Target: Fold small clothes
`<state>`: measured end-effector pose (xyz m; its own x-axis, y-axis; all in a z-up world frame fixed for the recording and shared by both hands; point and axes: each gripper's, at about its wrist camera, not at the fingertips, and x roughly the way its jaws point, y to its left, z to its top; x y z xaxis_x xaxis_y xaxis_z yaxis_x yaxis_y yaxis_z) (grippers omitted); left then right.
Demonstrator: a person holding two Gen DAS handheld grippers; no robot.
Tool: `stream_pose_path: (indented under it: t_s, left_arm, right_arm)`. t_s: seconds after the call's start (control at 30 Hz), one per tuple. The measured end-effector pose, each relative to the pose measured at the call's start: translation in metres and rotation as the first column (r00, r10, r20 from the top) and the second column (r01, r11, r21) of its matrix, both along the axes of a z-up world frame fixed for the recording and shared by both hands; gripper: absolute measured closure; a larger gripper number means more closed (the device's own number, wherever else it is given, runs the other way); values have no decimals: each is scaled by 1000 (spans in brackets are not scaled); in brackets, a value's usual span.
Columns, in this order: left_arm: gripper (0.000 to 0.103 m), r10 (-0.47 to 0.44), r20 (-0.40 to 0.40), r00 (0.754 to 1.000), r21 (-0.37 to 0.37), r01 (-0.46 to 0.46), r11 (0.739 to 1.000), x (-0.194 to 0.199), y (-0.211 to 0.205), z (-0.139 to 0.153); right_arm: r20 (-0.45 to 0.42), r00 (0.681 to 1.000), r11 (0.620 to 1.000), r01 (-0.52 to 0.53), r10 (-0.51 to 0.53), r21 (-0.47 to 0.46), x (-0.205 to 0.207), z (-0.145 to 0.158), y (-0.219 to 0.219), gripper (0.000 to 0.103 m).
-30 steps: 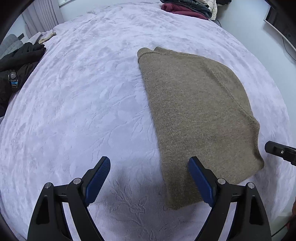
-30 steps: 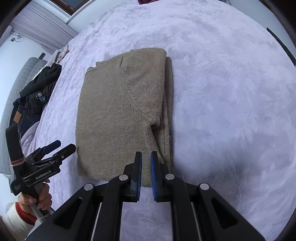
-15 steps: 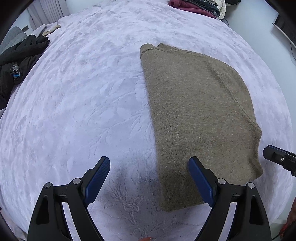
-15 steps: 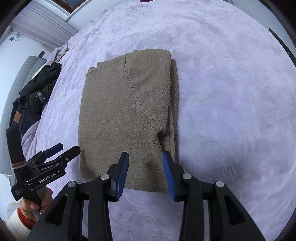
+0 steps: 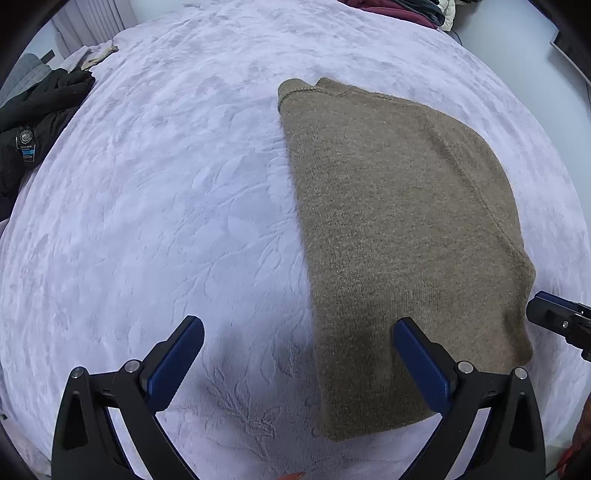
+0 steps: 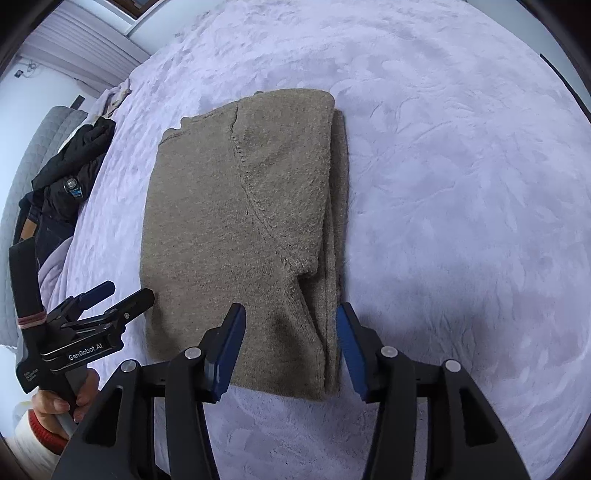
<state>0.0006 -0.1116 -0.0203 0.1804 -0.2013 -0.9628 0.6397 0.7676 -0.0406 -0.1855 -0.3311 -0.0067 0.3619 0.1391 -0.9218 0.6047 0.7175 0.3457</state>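
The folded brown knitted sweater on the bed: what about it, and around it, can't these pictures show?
- Brown knitted sweater: its underside and inner layers, hidden by its own folds in both views.
- Black jacket: cut off by the left wrist view's left edge; its badge is too small to read.
- Dark red clothes pile: cut off by that view's top edge.

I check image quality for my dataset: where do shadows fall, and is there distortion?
Left wrist view: a soft shadow darkens the bedspread and the sweater beside the left tongs. Right wrist view: shadow lies right of the right tongs. Both views bend strongly, with black corners.
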Motion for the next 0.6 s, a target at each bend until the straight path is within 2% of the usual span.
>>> stream_pose_path:
  t_s: [0.1, 0.2, 0.33, 0.4, 0.53, 0.57, 0.6]
  left_arm:
    - [0, 3, 4, 1000, -10, -3, 1000, 6, 0, 1]
    - [0, 5, 14, 1000, -13, -5, 1000, 13, -1, 2]
    - [0, 5, 21, 1000, -20, -4, 1000, 19, -3, 3]
    - [0, 12, 14, 1000, -29, -11, 1000, 21, -4, 2]
    - [0, 25, 9, 1000, -38, -24, 999, 24, -8, 1]
    - [0, 26, 11, 1000, -38, -25, 999, 24, -10, 1]
    - [0, 25, 13, 1000, -37, -25, 999, 24, -11, 0]
  right_arm:
    - [-4, 1000, 999, -17, 17, -38, 1, 2, -4, 33]
    - [-9, 999, 992, -34, 34, -119, 4, 9, -11, 23]
    - [-4, 999, 991, -45, 45, -129, 10, 14, -23, 23]
    - [14, 999, 995, -46, 47, -88, 15, 12, -30, 23]
    - [110, 994, 999, -20, 15, 41, 33, 1, -58, 24]
    - [128, 992, 998, -7, -2, 69, 39, -3, -66, 27]
    - [145, 989, 994, 7, -22, 106, 45, -8, -73, 39]
